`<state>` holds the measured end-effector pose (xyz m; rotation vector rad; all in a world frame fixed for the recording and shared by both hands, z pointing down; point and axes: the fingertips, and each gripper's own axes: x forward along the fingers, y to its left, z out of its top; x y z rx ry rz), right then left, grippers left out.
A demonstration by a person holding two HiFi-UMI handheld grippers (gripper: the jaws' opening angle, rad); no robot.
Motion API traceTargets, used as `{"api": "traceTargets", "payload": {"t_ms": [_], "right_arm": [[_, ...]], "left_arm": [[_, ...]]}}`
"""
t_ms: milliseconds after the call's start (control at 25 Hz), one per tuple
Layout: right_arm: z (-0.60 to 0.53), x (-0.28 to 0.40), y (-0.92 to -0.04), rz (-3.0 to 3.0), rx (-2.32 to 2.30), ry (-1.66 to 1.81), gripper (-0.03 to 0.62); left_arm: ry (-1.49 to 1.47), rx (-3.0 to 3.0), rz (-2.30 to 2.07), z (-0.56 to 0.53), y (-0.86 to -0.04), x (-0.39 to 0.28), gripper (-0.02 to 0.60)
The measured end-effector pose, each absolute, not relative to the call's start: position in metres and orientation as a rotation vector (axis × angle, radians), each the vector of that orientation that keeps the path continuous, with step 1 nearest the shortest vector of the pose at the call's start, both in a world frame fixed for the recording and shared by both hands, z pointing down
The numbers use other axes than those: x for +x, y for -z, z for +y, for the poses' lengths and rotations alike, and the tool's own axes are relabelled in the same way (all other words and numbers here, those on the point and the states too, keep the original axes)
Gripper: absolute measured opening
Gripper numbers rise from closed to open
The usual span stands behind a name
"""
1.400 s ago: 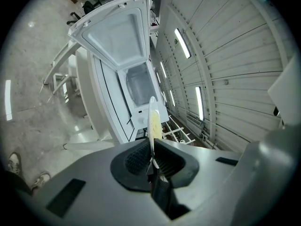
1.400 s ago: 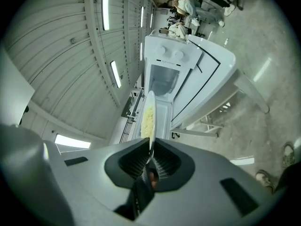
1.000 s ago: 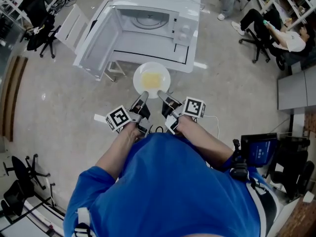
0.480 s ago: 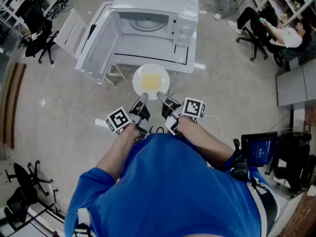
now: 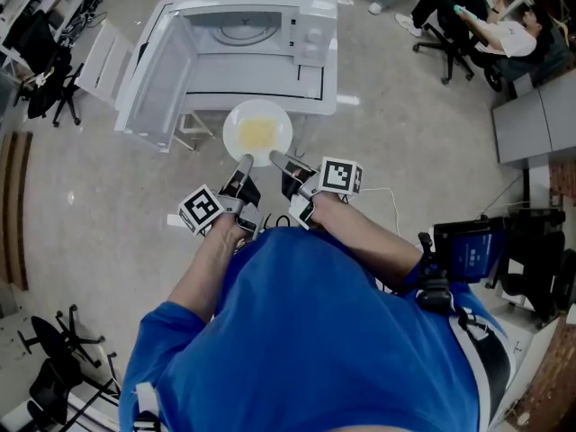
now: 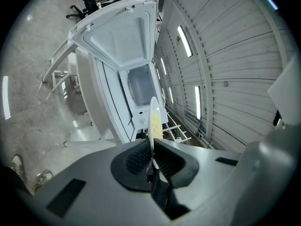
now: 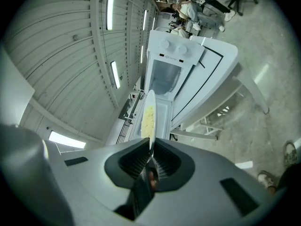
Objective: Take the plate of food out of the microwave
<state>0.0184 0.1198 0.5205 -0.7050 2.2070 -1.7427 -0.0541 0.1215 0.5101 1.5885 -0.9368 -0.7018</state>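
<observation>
Round glossy white plate [image 5: 234,122] with a flat patch of yellow food [image 5: 258,133] is out of the boxy white microwave [image 5: 310,39], held in the air just in front of the open cavity, smooth door [image 5: 148,70] swung wide. Left gripper [image 5: 243,163] and right gripper [image 5: 274,158] are both clamped on the plate's near rim. Ribbed black pads [image 6: 136,158] pinch the thin edge from both faces.
</observation>
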Motion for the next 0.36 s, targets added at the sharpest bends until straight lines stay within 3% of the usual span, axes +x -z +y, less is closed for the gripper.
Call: {"api": "traceTargets", "payload": {"t_ms": [360], "right_arm": [[0.103,0.023,-0.518,2.213,-0.701,1.713,0.029]], "left_arm": [[0.726,1.598,-0.914,0.104,-0.508,-0.047,0.026]]}}
